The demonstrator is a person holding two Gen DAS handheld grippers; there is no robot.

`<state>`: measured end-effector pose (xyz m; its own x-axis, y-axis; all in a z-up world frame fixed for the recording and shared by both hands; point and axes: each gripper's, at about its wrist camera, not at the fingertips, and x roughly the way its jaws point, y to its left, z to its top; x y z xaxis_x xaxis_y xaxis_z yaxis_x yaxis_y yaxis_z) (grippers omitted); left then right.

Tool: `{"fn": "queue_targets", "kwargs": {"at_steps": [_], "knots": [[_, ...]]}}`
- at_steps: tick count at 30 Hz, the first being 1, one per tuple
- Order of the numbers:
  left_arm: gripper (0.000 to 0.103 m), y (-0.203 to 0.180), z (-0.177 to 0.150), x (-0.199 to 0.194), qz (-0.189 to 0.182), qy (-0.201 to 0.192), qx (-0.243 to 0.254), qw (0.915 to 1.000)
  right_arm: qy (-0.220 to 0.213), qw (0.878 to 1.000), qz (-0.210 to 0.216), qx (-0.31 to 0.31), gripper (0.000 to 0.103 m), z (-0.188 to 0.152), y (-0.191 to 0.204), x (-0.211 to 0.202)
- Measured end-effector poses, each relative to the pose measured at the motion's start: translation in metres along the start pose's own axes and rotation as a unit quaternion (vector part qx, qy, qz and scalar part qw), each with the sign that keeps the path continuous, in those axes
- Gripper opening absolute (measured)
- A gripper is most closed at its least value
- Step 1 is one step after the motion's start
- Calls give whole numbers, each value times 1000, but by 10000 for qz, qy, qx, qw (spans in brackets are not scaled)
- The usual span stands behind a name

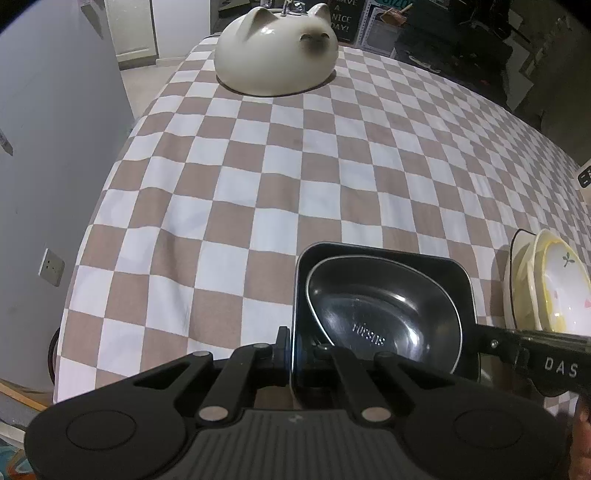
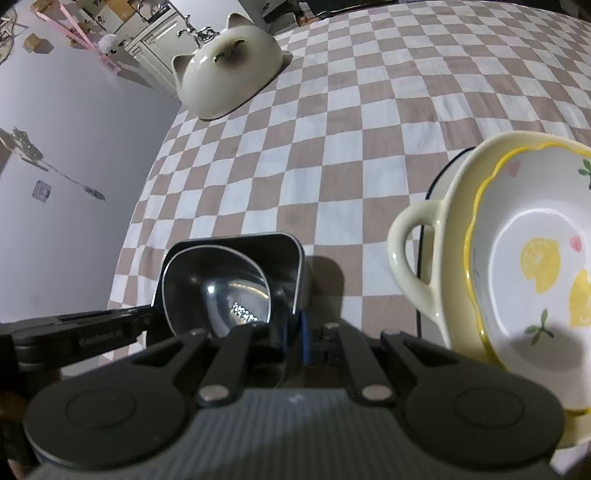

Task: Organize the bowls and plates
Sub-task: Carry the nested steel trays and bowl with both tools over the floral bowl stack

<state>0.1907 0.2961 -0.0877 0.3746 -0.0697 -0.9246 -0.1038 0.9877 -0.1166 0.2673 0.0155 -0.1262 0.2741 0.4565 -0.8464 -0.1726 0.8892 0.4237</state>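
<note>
Counting the crockery first: one square dark metal dish (image 1: 384, 258) with one rounded steel bowl (image 1: 384, 314) nested inside it, stamped lettering on the bowl's floor; one cat-faced ceramic bowl (image 1: 275, 55) lying upside down at the far end of the table; one stack to my right made of a lemon-print plate (image 2: 535, 266) sitting in a pale yellow handled bowl (image 2: 417, 258), with a dark-rimmed plate (image 2: 434, 184) just showing beneath them

My left gripper (image 1: 293, 354) points steeply down, fingers pinched together on the left wall of the square dish. My right gripper (image 2: 295, 339) also tilts steeply down and is clamped on the dish's opposite wall, a blue pad visible against the metal. Each gripper shows in the other's view as a black bar reaching to the dish's side, so I hold the dish from both sides, near my edge of the table. Whether it rests on the cloth or hangs just clear, I cannot tell

The stack stands just beside the dish, apart from it. The cat bowl is well apart from both

Surface: a brown-and-white checked cloth (image 1: 295, 166) covering the table, falling over its left edge. A pale grey wall (image 1: 55, 147) runs along that side, carrying a socket (image 1: 51, 267). Beyond the far end, white cabinets (image 2: 155, 33) and dim clutter, too dark to make out
</note>
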Motion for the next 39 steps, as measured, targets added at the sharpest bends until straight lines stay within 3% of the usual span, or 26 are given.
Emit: {"fn": "queue_targets", "kwargs": {"at_steps": [9,18,24,39], "knots": [[3,6,1,-16,-137,-286,-207,9993,-115,9998,75,-129,8,9,7,-5],[3,-5,4,-40,-270,-689,-389,9965,-546,9973,240,-425,8,25,9,-35],[4,-26,4,-57,-349,-923,-358,9945,-715,9957,355,-478,8,34,-5,-62],[5,-113,6,-83,-631,-1272,275,9895,-1136,9927,349,-178,8,37,-66,-128]]}}
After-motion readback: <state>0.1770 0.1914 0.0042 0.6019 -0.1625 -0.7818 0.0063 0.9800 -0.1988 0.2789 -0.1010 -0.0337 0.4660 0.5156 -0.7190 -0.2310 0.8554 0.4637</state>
